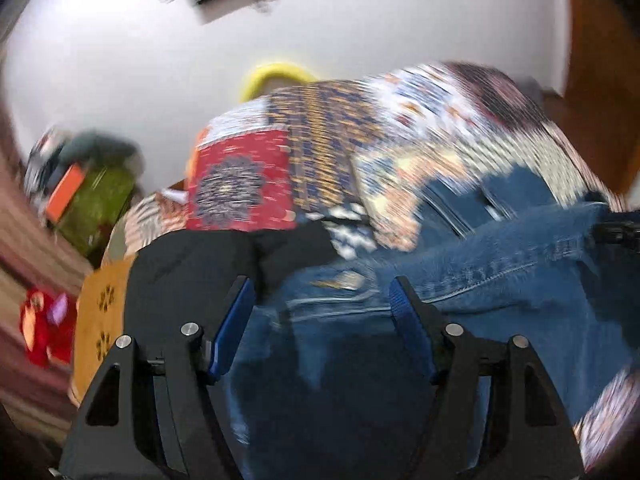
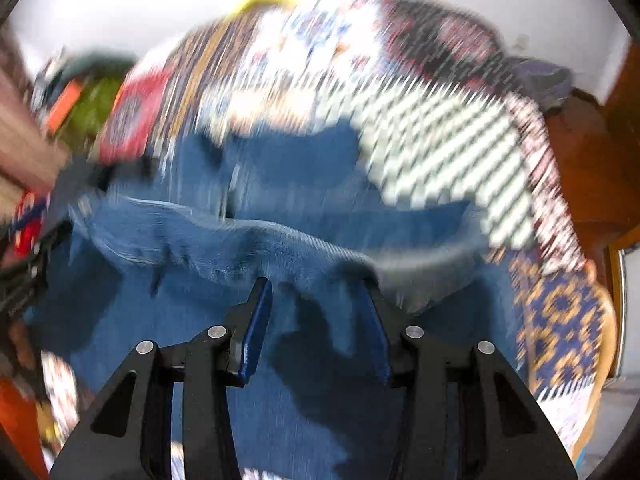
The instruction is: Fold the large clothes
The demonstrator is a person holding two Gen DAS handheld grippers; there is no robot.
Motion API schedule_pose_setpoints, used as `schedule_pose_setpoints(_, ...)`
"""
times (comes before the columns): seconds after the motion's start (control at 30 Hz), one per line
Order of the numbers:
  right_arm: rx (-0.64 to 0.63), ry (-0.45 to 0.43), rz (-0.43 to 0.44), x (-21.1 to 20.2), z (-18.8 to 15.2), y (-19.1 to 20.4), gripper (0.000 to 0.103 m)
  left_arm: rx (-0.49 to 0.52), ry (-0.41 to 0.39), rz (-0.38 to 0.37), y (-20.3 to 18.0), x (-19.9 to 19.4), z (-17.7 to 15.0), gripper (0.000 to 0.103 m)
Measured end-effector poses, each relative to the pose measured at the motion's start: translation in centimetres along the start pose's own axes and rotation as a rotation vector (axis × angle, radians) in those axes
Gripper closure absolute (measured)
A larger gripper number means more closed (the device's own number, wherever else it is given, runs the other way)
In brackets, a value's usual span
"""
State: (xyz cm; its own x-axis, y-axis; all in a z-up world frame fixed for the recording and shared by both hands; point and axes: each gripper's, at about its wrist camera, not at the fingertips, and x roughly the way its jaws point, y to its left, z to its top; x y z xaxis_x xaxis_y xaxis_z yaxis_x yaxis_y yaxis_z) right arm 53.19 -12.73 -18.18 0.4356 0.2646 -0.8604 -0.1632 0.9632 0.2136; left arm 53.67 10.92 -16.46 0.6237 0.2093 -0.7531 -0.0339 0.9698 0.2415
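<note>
Both tongs, left gripper (image 1: 322, 300) and right gripper (image 2: 316, 300), gaped wide over the jeans (image 1: 400, 340) on the patchwork quilt (image 1: 340, 152) (everything blurred); next, presumably, pinching an edge to fold.

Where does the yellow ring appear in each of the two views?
Left wrist: yellow ring, upper centre, behind the quilt.
Right wrist: ring, top centre, only a sliver above the quilt.
Shared landmark: the jeans lying on the quilt.

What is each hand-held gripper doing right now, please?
Left hand-held gripper: open, above the jeans, gripping nothing.
Right hand-held gripper: open, denim between the fingers, not clamped.
</note>
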Motion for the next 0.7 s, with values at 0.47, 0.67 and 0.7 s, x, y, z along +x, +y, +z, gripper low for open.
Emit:
schedule_pose_setpoints(0.47,-0.046,-0.005,0.108,-3.6,-5.9,1.9,0.062,-0.113,-0.063,-0.155,0.3,-6.6,-5.3,0.032)
schedule_pose_setpoints(0.67,-0.118,-0.01,0.128,-5.4,-9.3,3.6,0.062,-0.152,-0.082,-0.157,-0.8,-9.0,-8.3,0.032)
schedule_pose_setpoints(0.7,-0.134,-0.017,0.12,-5.6,-9.7,3.8,0.062,-0.161,-0.087,-0.156,-0.8,-9.3,-8.9,0.031)
